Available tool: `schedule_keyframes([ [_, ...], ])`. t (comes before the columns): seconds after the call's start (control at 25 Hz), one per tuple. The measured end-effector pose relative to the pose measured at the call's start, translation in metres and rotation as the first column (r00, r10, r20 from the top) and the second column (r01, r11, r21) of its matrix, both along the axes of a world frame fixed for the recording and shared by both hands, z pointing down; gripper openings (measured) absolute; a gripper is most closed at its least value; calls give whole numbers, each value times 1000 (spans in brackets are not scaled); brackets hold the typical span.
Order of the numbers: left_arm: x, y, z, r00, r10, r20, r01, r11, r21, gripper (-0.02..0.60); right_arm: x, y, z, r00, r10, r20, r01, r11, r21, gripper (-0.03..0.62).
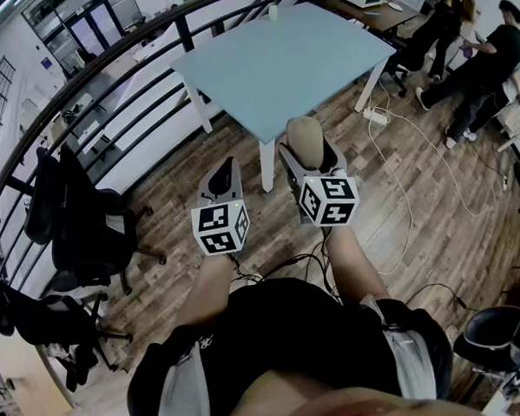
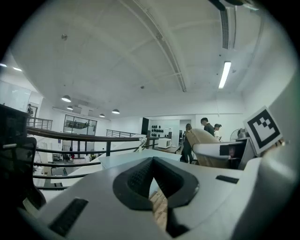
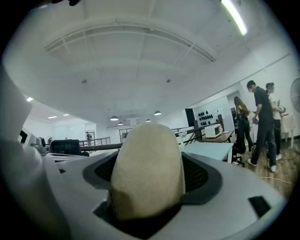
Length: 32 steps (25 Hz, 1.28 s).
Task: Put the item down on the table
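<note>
Beige rounded item sits upright between the jaws of the right gripper - they stand wide and press on its two sides. It is in the air above the wooden floor, just before the near edge of the light blue table. Both forearms reach forward from the body, side by side, with the grippers held about level. The left gripper has its jaws together - nothing is between them.

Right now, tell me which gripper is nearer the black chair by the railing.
Left. The left gripper hangs beside the black chair; the right gripper, shut on the beige item, sits farther right.
</note>
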<state>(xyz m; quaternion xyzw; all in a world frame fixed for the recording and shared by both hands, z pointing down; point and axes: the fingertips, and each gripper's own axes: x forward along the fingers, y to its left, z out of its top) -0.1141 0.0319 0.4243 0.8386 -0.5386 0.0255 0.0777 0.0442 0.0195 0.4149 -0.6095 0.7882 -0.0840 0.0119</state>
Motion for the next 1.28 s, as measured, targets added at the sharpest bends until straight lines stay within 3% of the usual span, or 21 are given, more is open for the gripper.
schedule_keyframes([
  [0.48,-1,30,-8,1000,18,6,-18,1000,15,8,0,38,-8,998,15,56,-16,1000,16,405],
  [1.0,-4,18,-11,998,67,-9,-66,997,26,8,-19,31,-11,999,13,30,-14,1000,20,407],
  [1.28,-16,8,-11,993,115,-16,-114,993,43,8,-29,28,-10,997,71,29,-72,997,36,407],
])
